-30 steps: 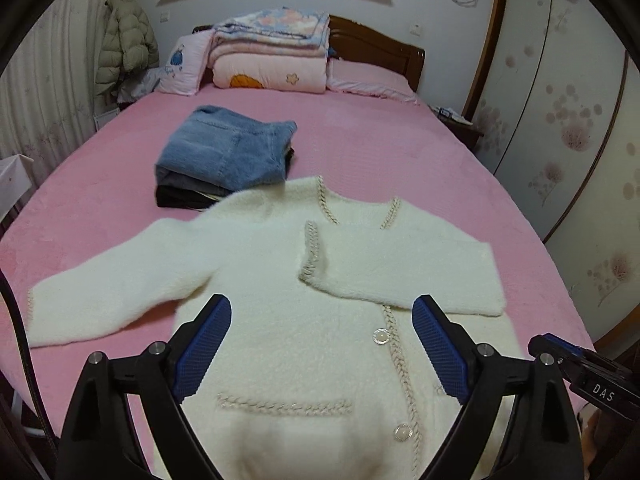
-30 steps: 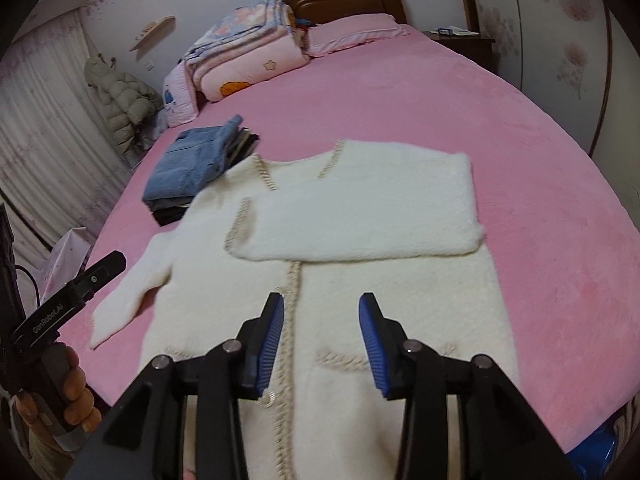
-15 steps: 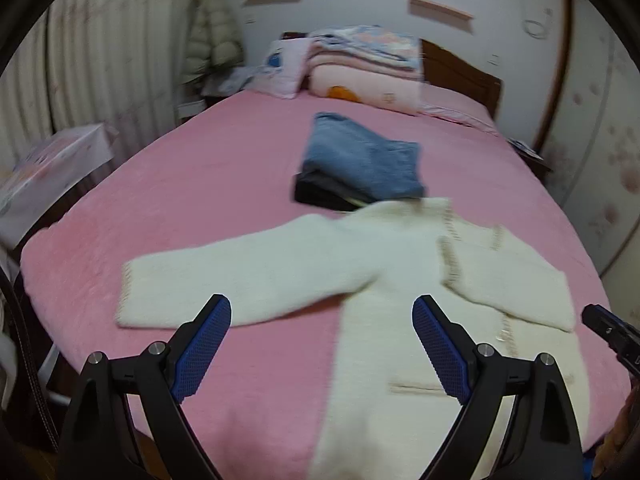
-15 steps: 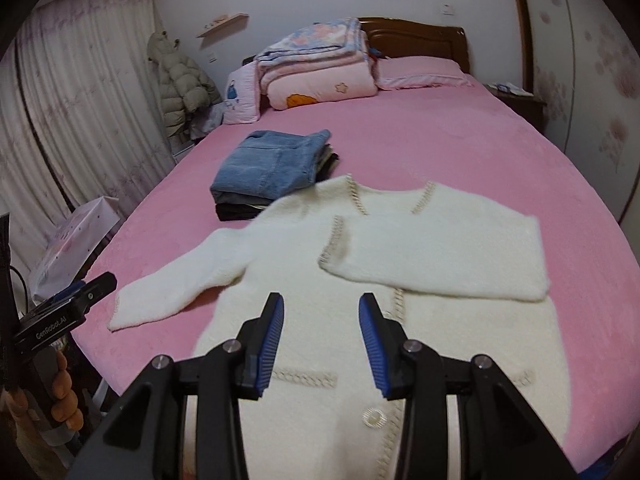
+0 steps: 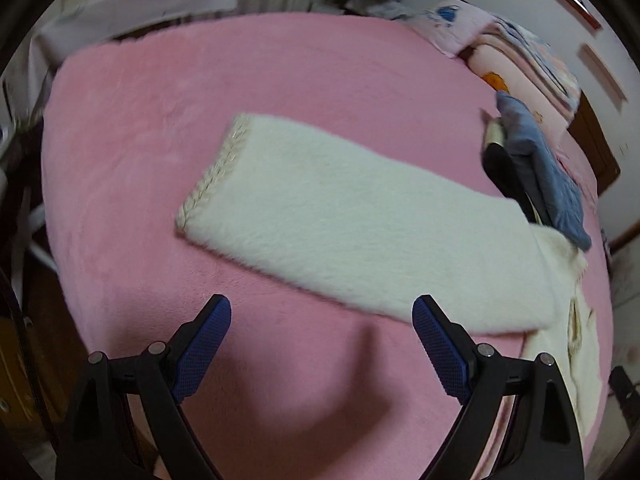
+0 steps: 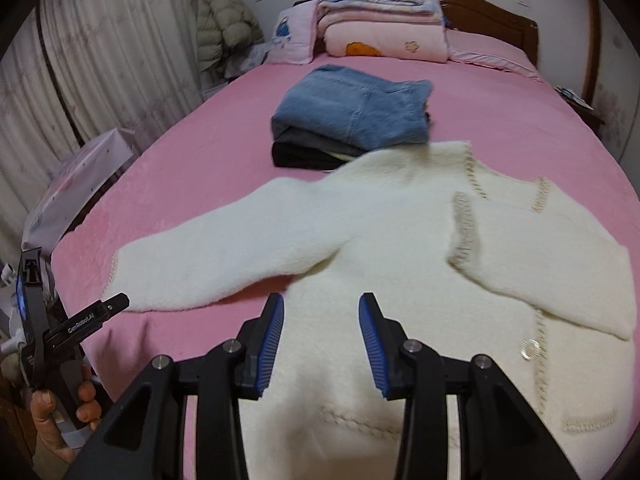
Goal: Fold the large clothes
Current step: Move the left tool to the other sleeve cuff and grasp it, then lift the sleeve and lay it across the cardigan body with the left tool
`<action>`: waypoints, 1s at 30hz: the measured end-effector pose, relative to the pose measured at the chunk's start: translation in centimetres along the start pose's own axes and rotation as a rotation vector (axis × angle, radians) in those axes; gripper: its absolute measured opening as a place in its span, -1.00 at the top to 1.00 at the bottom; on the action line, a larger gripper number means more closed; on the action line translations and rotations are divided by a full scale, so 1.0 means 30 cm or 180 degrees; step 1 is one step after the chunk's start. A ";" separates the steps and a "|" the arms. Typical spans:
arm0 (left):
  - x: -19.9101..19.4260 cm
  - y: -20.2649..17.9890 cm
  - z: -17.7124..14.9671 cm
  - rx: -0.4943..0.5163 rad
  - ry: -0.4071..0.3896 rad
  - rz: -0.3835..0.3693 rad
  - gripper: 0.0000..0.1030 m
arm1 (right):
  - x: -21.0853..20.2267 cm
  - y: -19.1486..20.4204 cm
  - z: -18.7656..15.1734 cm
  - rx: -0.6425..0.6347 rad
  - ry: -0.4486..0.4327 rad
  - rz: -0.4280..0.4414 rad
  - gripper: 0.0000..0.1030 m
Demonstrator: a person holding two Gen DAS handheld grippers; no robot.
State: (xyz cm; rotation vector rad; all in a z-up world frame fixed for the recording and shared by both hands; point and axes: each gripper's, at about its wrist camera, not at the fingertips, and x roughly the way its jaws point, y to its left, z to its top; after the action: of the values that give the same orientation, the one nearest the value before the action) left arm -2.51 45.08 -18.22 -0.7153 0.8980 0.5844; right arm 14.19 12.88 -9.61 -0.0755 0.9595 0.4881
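white fluffy cardigan (image 6: 392, 264) lies flat on the pink bed (image 6: 208, 152), buttons up. we judge the fold partly done: one sleeve (image 6: 552, 264) is already across the chest, the other sleeve (image 5: 360, 232) lies stretched out sideways, and the body is not folded yet. our left tool (image 5: 320, 344) hovers spread wide and empty, just short of that loose sleeve, its cuff (image 5: 212, 176) ahead on the left. our right tool (image 6: 320, 340) is parted, gripping nothing, over the lower front. folded jeans stack (image 6: 352, 120) sits beyond, touching the shoulder.
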 end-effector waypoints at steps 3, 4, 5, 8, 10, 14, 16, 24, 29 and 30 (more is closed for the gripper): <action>0.071 0.060 0.008 -0.0244 0.0017 -0.0139 -0.77 | 0.065 0.047 0.013 -0.0054 0.0089 0.0053 0.24; 0.088 0.073 0.012 -0.0299 -0.0031 -0.0171 -0.77 | 0.078 0.057 0.013 -0.0067 0.0108 0.0070 0.24; 0.102 0.082 0.015 -0.0340 -0.0088 -0.0188 -0.77 | 0.091 0.067 0.014 -0.0082 0.0125 0.0078 0.24; 0.132 0.086 0.042 -0.0440 -0.0318 -0.0181 -0.71 | 0.129 0.085 0.008 -0.0121 0.0208 0.0114 0.24; 0.147 0.068 0.076 -0.0490 -0.0394 -0.0139 -0.27 | 0.150 0.084 -0.002 -0.0109 0.0287 0.0148 0.24; 0.171 0.013 0.146 -0.0425 -0.0331 -0.0020 0.83 | 0.172 0.060 -0.019 -0.0055 0.0362 0.0123 0.24; 0.131 -0.050 0.166 -0.0283 -0.0418 0.0040 0.84 | 0.170 0.037 -0.024 0.0015 0.0376 0.0130 0.24; -0.126 -0.477 0.192 0.0671 -0.0730 -0.0239 0.85 | 0.047 -0.102 -0.018 0.0323 0.0160 0.0169 0.24; -0.259 -0.769 0.119 0.1178 -0.0826 -0.0518 0.84 | -0.086 -0.242 -0.019 0.0565 -0.0104 0.0123 0.24; -0.284 -0.825 0.092 0.1282 -0.0840 -0.0593 0.84 | -0.114 -0.277 -0.025 0.0625 -0.0153 0.0098 0.24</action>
State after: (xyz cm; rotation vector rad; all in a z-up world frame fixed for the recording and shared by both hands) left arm 12.26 30.29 -2.23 -0.3416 0.6659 0.3080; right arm 15.57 4.02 -8.55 0.1276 0.9580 0.4200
